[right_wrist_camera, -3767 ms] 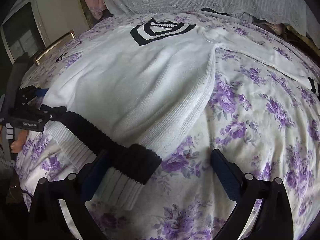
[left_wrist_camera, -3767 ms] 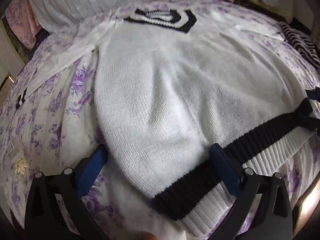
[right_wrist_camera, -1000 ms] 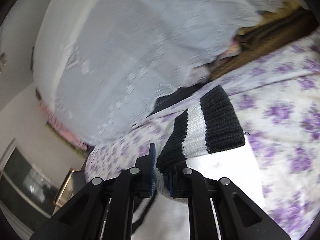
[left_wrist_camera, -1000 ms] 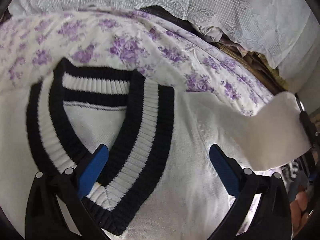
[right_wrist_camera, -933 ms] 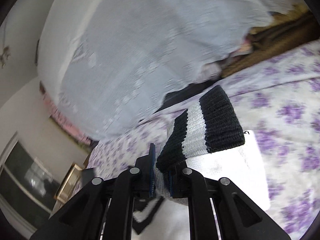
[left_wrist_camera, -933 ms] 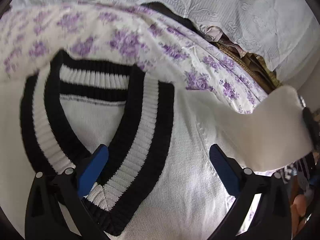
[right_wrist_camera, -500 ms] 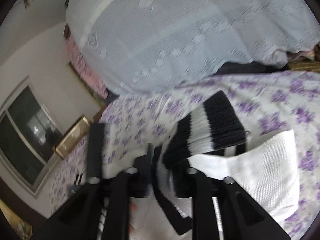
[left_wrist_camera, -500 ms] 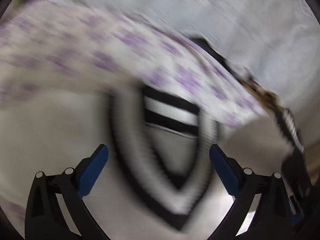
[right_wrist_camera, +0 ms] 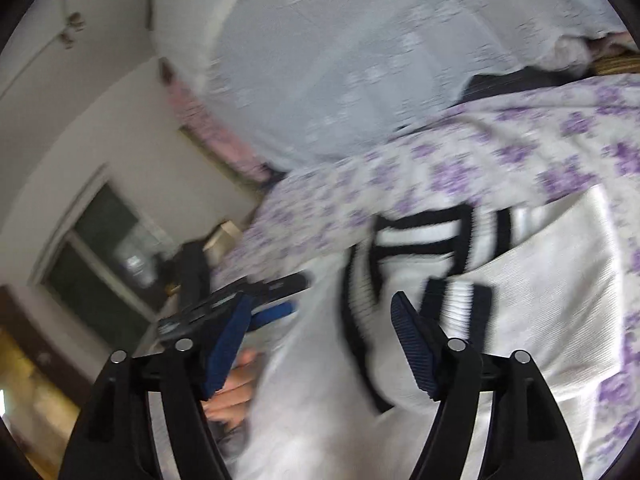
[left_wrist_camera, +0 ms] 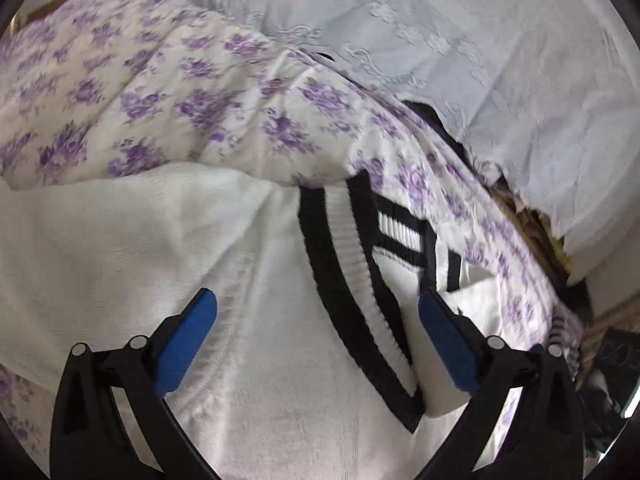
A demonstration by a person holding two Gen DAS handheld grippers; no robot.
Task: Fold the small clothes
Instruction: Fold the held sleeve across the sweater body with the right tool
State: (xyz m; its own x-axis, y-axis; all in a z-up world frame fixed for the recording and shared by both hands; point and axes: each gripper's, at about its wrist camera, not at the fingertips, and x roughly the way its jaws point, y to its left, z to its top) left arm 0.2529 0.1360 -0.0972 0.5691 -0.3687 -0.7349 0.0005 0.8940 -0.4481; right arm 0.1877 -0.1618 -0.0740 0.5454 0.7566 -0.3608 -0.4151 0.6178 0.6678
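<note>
Left gripper (left_wrist_camera: 316,340): fingers spread wide, blue pads (left_wrist_camera: 186,344) clear of each other, nothing pinched. It hovers over the white sweater (left_wrist_camera: 280,380), which lies flat on the flowered bedspread (left_wrist_camera: 168,92). The sweater's black-and-white striped collar (left_wrist_camera: 352,280) runs from 12 o'clock down toward 5 o'clock between the fingers, nearer the right-hand pad. One sleeve (left_wrist_camera: 100,240) stretches off toward 9 o'clock. A pale lace cover (left_wrist_camera: 460,40) fills the view from 12 to 2 o'clock, beyond the bedspread.

Right gripper (right_wrist_camera: 320,336): fingers apart, nothing between them. View is motion-blurred. The sweater (right_wrist_camera: 320,420) sits under and ahead of it; the striped collar (right_wrist_camera: 420,248) shows at 12 to 1 o'clock of the fingers. A folded-over sleeve (right_wrist_camera: 560,300) lies across the body at 2 to 3 o'clock, its black-and-white cuff (right_wrist_camera: 456,300) just beside the right-hand pad (right_wrist_camera: 412,344). At 9 o'clock the other gripper (right_wrist_camera: 256,304) appears in blur over the sweater's edge, with the person's hand (right_wrist_camera: 232,388) below it. A window (right_wrist_camera: 100,252) sits on the wall at 9 to 10 o'clock
</note>
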